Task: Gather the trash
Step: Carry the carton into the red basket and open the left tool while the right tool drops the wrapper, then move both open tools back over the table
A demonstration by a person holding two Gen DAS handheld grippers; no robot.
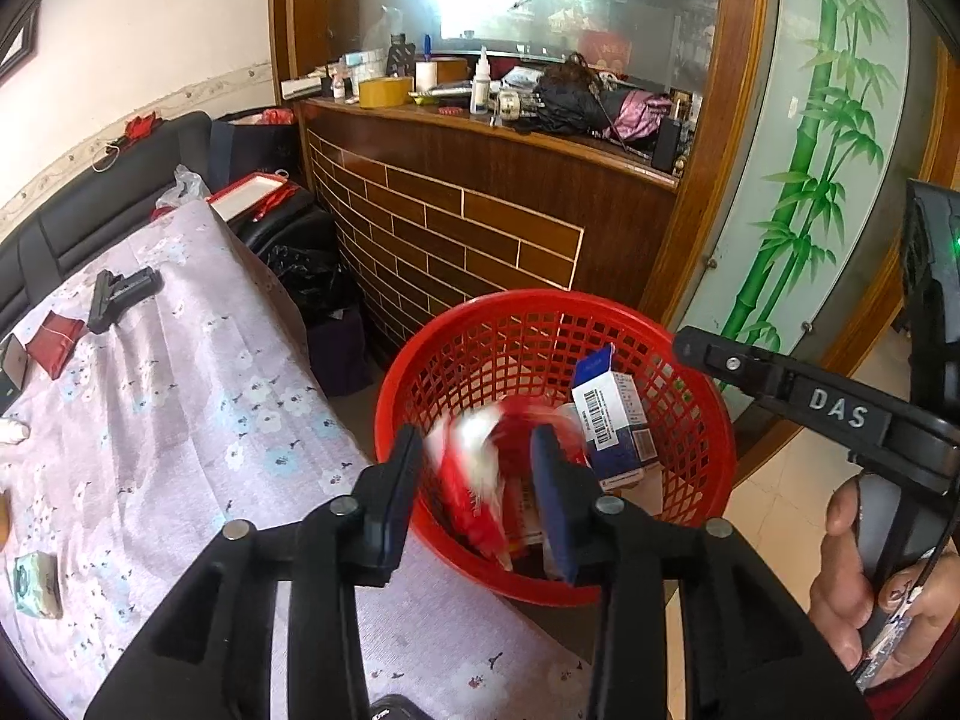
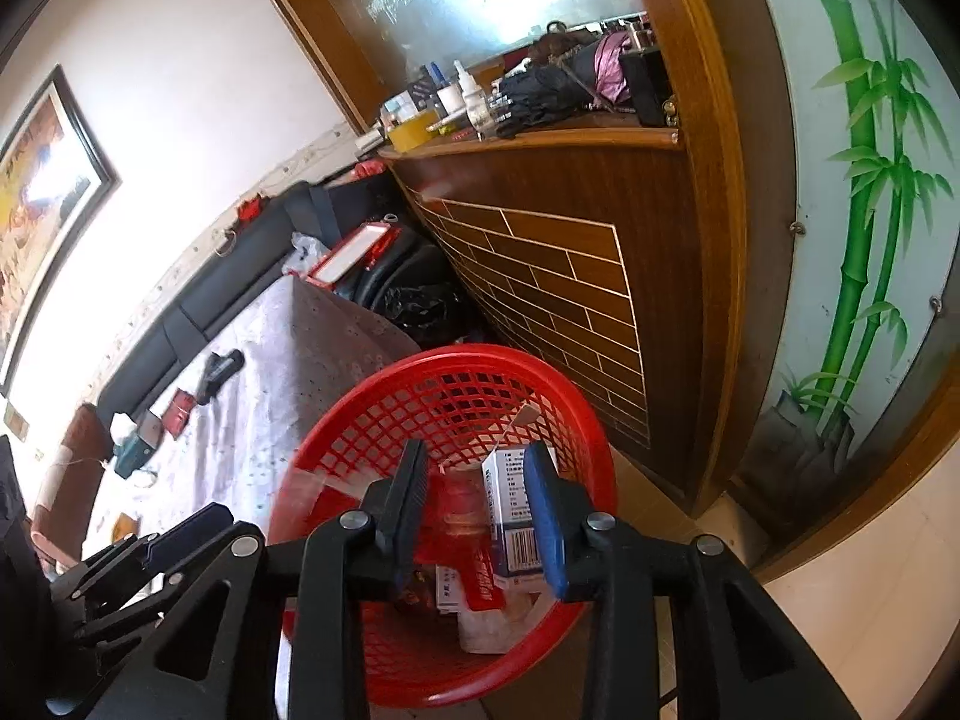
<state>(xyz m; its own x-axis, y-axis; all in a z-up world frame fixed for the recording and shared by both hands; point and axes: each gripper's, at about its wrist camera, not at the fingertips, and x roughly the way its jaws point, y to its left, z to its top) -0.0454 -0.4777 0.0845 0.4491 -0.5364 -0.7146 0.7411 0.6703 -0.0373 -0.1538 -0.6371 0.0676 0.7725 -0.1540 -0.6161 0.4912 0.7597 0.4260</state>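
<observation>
Left wrist view: floral-clothed surface [image 1: 180, 420] carries red packet [image 1: 57, 341], black tool [image 1: 120, 294]. Left hand-held gripper [image 1: 474, 480] spread over red basket [image 1: 708, 480]; blurred red-white wrapper [image 1: 474, 468] between fingers, barcoded box [image 1: 612, 414] inside. Right hand-held gripper [image 2: 480, 510] spread, marked "DAS".

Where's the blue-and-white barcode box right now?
Inside the red basket, right side in the left wrist view: the blue-and-white box stands just right of the open left gripper.
</observation>
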